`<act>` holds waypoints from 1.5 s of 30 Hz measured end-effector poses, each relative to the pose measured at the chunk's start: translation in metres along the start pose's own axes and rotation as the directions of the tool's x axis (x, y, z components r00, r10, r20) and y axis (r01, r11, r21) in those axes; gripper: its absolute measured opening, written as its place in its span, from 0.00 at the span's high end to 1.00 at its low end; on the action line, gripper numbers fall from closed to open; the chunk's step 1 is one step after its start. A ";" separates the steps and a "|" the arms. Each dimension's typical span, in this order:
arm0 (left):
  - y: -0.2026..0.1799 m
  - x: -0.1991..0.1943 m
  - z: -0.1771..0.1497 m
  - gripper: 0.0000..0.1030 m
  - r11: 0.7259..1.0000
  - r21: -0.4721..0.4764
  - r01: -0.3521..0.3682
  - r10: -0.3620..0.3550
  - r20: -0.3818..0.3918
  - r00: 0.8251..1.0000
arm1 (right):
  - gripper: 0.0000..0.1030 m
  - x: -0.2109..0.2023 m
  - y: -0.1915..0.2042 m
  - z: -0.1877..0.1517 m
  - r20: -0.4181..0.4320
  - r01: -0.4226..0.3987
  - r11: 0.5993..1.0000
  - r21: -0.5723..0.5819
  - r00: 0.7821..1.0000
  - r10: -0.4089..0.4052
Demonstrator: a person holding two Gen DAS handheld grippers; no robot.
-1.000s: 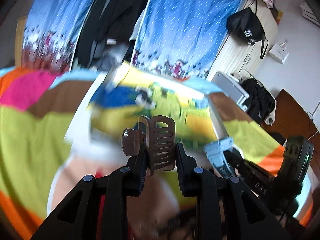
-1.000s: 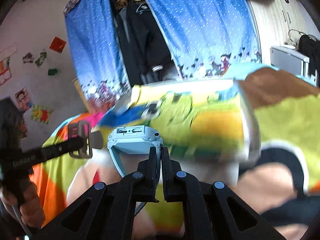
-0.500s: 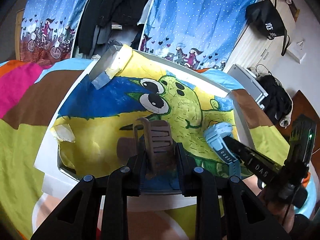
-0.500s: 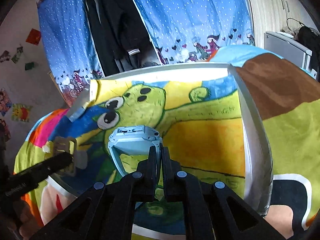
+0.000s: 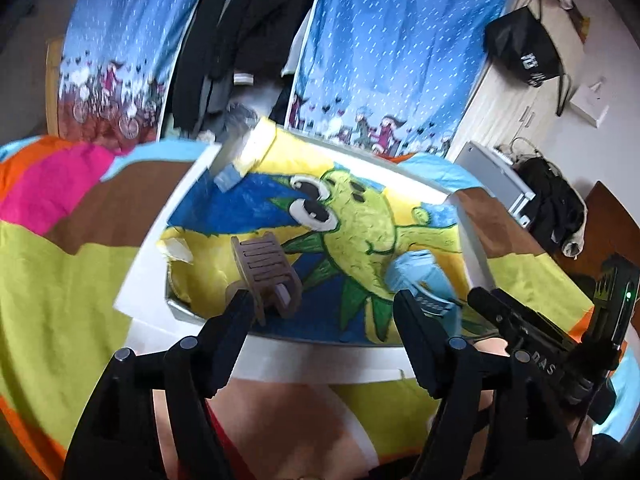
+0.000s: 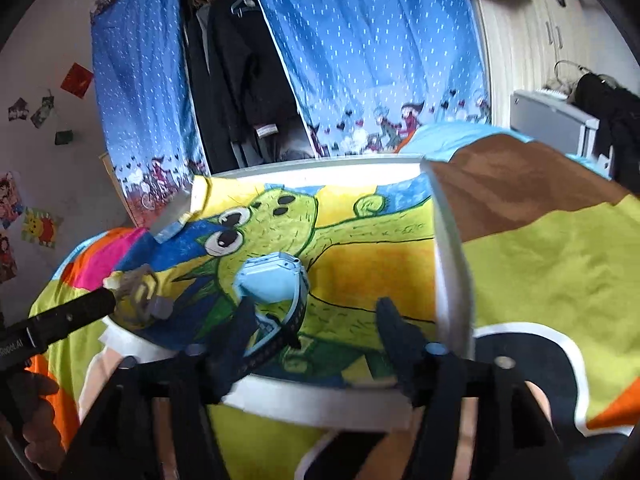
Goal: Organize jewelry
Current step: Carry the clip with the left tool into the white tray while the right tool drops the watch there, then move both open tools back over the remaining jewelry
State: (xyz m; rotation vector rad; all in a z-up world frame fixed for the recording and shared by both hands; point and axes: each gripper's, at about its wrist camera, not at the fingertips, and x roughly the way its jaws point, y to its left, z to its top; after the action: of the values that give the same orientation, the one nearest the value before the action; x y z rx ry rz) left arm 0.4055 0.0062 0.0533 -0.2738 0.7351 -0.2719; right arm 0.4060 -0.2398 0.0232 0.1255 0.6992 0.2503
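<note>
Hair clip [image 5: 266, 270] and blue watch [image 6: 276, 282] lie in a white tray [image 5: 474, 248] lined with a cartoon drawing, set on a bed. Left gripper [image 5: 322, 312] stands wide apart, the brown clip just beside its left finger; right gripper [image 6: 316, 320] is likewise spread, the watch strap near its left finger. Both pieces look light and rigid; the clip's ribbed body and the watch's strap seem the safest holds.

From my feed, blue dotted curtains [image 6: 360, 52] hung at twelve o'clock, dark clothes [image 6: 236, 68] between them; white wardrobe [image 5: 504, 96] at two, stickered wall [image 6: 36, 128] at nine.
</note>
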 end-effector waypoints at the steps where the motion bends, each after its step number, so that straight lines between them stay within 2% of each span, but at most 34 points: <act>1: -0.004 -0.007 -0.001 0.35 1.000 0.008 0.000 -0.001 0.015 1.000 | 0.29 -0.011 0.001 -0.002 0.021 -0.001 1.000 -0.002 1.000 0.001; 5: -0.021 -0.038 -0.008 0.21 0.998 0.061 -0.003 -0.001 0.070 0.998 | 0.20 -0.049 0.005 -0.008 0.084 -0.010 1.000 -0.009 0.996 0.011; 6: -0.023 -0.046 -0.011 0.21 0.998 0.067 -0.007 0.001 0.089 0.996 | 0.17 -0.057 0.006 -0.009 0.099 -0.012 1.000 -0.011 0.995 0.013; 8: -0.028 -0.066 -0.020 0.20 0.997 0.071 -0.014 0.004 0.139 0.990 | 0.02 -0.080 0.009 -0.014 0.141 -0.014 1.000 -0.022 0.990 0.017; 12: -0.035 -0.105 -0.040 0.19 0.997 0.063 -0.045 0.031 0.218 0.975 | 0.00 -0.125 0.017 -0.029 0.215 -0.022 0.998 -0.055 0.976 0.033; 13: -0.037 -0.115 -0.046 0.16 0.996 0.063 -0.064 0.047 0.238 0.970 | 0.00 -0.136 0.019 -0.034 0.227 -0.023 0.998 -0.064 0.973 0.037; 14: -0.041 -0.126 -0.054 0.07 0.993 0.068 -0.093 0.072 0.259 0.963 | 0.00 -0.145 0.020 -0.039 0.234 -0.025 0.997 -0.073 0.971 0.041; 18: -0.054 -0.164 -0.087 0.04 0.989 0.081 -0.127 0.095 0.318 0.943 | 0.00 -0.177 0.025 -0.061 0.242 -0.019 0.996 -0.088 0.969 0.040; 22: -0.062 -0.187 -0.118 0.04 0.989 0.069 -0.130 0.105 0.293 0.950 | 0.00 -0.210 0.027 -0.085 0.242 -0.023 0.996 -0.086 0.969 0.043; 28: -0.068 -0.217 -0.163 0.04 0.988 0.059 -0.140 0.116 0.306 0.945 | 0.00 -0.249 0.031 -0.124 0.234 0.018 0.992 -0.123 0.972 0.011; 31: -0.067 -0.226 -0.186 0.04 0.984 0.062 -0.165 0.138 0.308 0.941 | 0.00 -0.257 0.030 -0.149 0.190 0.018 0.990 -0.136 0.982 0.009; 34: -0.064 -0.225 -0.206 0.04 0.977 0.090 -0.193 0.160 0.292 0.943 | 0.00 -0.258 0.028 -0.175 0.144 0.013 0.990 -0.140 0.990 0.007; 39: -0.059 -0.208 -0.237 0.04 0.957 0.175 -0.231 0.193 0.212 0.958 | 0.00 -0.244 0.023 -0.210 0.042 -0.005 0.992 -0.125 0.999 0.011; 45: -0.051 -0.173 -0.269 0.04 0.926 0.287 -0.247 0.230 0.095 0.969 | 0.00 -0.208 0.015 -0.237 -0.101 -0.029 0.996 -0.086 0.995 0.020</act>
State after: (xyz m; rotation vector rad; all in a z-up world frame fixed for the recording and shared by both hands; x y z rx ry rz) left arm 0.0901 -0.0229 -0.0137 0.0942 0.6511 -0.1384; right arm 0.0963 -0.2743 -0.0251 0.0385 0.7850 0.3119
